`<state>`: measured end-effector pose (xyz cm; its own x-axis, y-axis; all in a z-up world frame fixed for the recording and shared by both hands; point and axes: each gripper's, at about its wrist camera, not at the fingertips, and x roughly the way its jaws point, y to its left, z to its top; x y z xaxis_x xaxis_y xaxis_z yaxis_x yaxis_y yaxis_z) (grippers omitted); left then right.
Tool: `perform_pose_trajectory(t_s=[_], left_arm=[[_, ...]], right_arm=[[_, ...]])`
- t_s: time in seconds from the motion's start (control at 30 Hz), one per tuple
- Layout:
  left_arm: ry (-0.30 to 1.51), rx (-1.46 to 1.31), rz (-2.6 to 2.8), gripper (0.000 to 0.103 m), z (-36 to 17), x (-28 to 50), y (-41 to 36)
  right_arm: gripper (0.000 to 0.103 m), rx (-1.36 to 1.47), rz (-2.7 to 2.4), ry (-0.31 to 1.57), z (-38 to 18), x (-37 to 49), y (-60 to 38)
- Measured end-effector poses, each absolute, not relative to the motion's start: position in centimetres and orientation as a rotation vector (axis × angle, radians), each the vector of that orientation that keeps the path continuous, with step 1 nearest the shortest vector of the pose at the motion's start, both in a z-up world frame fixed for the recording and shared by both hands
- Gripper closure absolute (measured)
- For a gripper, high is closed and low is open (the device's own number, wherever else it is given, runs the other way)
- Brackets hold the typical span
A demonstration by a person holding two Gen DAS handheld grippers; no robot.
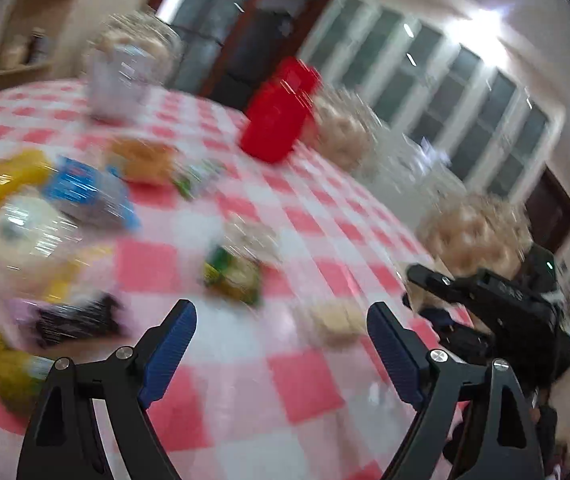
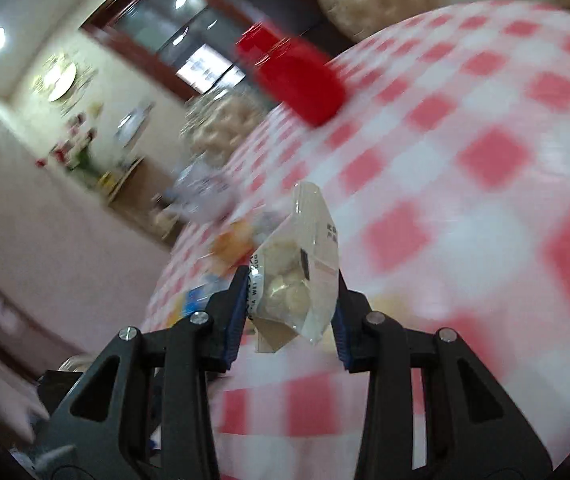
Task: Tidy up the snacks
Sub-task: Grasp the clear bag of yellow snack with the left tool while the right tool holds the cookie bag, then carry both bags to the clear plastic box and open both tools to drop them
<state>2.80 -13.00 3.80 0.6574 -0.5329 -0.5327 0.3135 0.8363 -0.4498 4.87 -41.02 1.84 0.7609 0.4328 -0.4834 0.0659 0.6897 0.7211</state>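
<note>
Clear snack packet pinched in tilted right claw

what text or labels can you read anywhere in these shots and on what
Nothing reads clearly.
Clear snack packet held in the right gripper: white strip along its left edge with dark letters, perhaps "WT" and digits, turned sideways and too small to be sure.
Same packet: small dark print near its right edge, unreadable.
Right gripper body, seen from the left wrist: faint embossed marking, too blurred.
Wrapped snacks on the checked tablecloth: all motion-blurred.
</note>
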Motion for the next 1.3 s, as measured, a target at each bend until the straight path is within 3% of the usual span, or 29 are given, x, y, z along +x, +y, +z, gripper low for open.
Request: perform_pose_trajectory(t_s=[0.2, 0.37, 0.57, 0.7, 0.73, 0.77, 0.87, 1.3], left_arm=[[0.787, -0.09, -0.538, 0.014, 3.2, 4.7, -20.5], [0.867, -0.093, -0.539, 0.014, 2.6, 7.7, -24.7], [0.897, 0.093, -0.322, 0.014, 1.3, 8.8, -28.3], [0.922, 0.085, -0.293, 0.015, 0.8, 8.7, -27.7], [0.92, 0.096, -0.297, 0.02, 0.8, 8.5, -27.6], [0.914, 0.102, -0.303, 0.032, 0.8, 8.3, -27.5], [0.9, 0.079, -0.373, 0.042, 1.0, 8.0, -26.7], [0.842, -0.032, -0.335, 0.042, 2.4, 2.6, -16.2]], right_arm=[[0.062, 0.82, 0.123, 0.631, 2.8, 3.6, -44.2], [0.062, 0.766, 0.101, 0.604, 4.1, 3.4, -43.4], [0.062, 0.786, 0.062, 0.553, 4.8, 3.2, -45.0], [0.062, 0.782, 0.066, 0.544, 5.2, 3.3, -44.8], [0.062, 0.778, 0.07, 0.549, 5.1, 3.4, -44.8], [0.062, 0.771, 0.072, 0.556, 5.0, 3.6, -44.5], [0.062, 0.753, 0.068, 0.575, 4.5, 4.1, -44.1], [0.062, 0.715, 0.087, 0.63, 2.6, 5.0, -42.9]])
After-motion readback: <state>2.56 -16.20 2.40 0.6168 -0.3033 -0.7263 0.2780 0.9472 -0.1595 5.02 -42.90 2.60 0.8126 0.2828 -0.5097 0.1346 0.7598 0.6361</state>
